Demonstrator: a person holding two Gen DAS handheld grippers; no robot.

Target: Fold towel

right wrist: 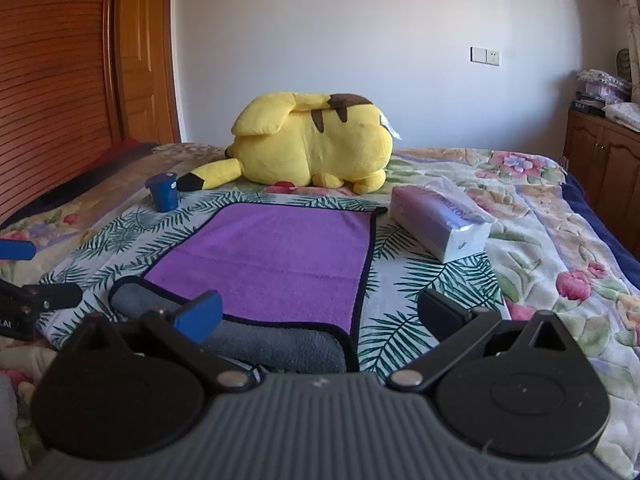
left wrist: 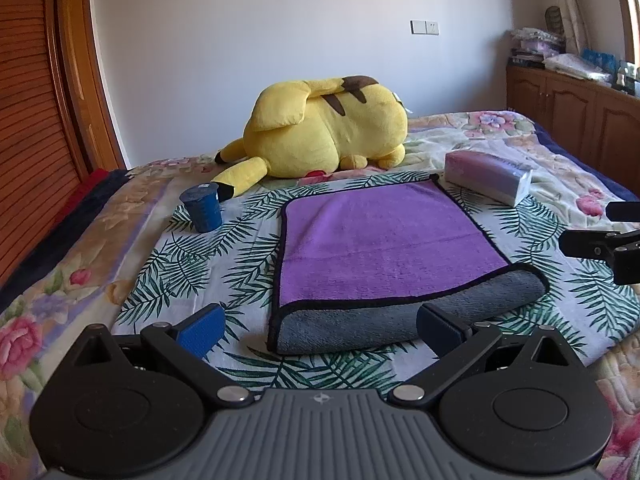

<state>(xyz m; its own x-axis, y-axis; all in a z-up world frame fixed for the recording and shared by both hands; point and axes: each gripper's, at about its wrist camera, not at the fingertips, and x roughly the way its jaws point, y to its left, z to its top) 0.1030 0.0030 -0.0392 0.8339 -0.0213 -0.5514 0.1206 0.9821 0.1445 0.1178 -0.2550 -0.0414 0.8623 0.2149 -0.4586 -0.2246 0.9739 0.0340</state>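
My left gripper (left wrist: 320, 330) and right gripper (right wrist: 318, 314) are both spread wide and hold nothing, poised at the bed's near edge. The towel (left wrist: 380, 240) lies mid-bed on the leaf-print cloth (left wrist: 192, 264) (near edge folded over, grey side up). A plush (left wrist: 320, 132) lies beyond it.

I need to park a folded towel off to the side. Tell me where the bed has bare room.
Free: the leaf-print cloth between the blue cup and the purple towel, and the patch right of the towel, nearer than the tissue pack. Crowded: the far side, where the yellow plush, cup and pack line up.
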